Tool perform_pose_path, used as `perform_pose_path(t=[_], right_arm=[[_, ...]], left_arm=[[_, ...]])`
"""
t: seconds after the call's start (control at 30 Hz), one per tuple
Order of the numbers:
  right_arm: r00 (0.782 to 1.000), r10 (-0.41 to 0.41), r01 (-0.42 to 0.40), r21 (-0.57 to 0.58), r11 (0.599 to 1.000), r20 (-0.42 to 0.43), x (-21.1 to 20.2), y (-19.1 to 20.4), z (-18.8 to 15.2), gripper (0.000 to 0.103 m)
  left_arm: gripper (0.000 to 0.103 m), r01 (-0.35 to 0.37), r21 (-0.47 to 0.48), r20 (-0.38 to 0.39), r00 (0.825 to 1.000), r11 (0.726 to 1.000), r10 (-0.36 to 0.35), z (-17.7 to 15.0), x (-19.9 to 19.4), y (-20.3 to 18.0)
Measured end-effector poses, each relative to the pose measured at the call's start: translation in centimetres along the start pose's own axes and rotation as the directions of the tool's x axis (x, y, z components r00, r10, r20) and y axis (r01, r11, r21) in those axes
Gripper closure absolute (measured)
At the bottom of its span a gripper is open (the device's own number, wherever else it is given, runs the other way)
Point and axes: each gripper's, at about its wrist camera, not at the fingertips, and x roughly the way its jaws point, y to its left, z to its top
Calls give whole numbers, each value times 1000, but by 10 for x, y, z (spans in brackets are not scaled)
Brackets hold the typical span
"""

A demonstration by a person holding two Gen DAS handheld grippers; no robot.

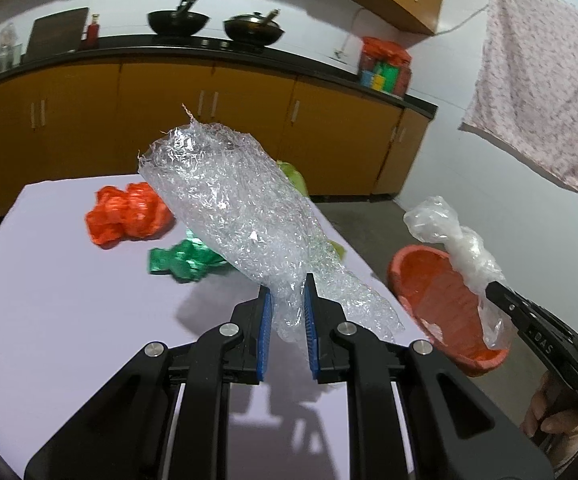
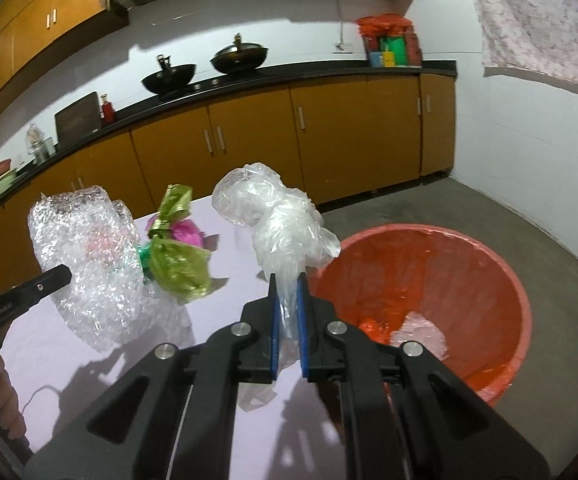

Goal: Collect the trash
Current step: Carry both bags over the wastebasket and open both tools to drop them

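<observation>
My left gripper is shut on a big sheet of clear bubble wrap, held up over the white table. That bubble wrap also shows at the left of the right wrist view, with the left gripper clamped on it. My right gripper is shut on a crumpled clear plastic bag, beside the orange bin. In the left wrist view the right gripper holds that plastic bag over the orange bin.
On the table lie an orange plastic bag, a green foil wrapper, a yellow-green wrapper and a pink wrapper. Scraps lie in the bin. Kitchen cabinets and a counter with woks stand behind. A cloth hangs at right.
</observation>
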Motion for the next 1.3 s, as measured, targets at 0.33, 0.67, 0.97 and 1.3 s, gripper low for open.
perform_pose_path(t=[0.33,0.67,0.97,1.3], right_arm=[[997,-77,76,57,995,16,-5,-39,-3,94],[991,-133,130,100,986,25,-6,-71,-5,94],[984,-178,173,141,975,23,-7,-99,-8,94],[979,-204,196,183,963,24,-1,-124,-7,94]], left_arm=[[88,85,44,-24,996,995,-84,-6,15,-41],[88,166,99,-52,986,981,-161,-5,36,-86],[88,219,138,-84,974,966,-209,-9,55,-118],[88,271,184,-134,959,945,-249,-12,80,-150]])
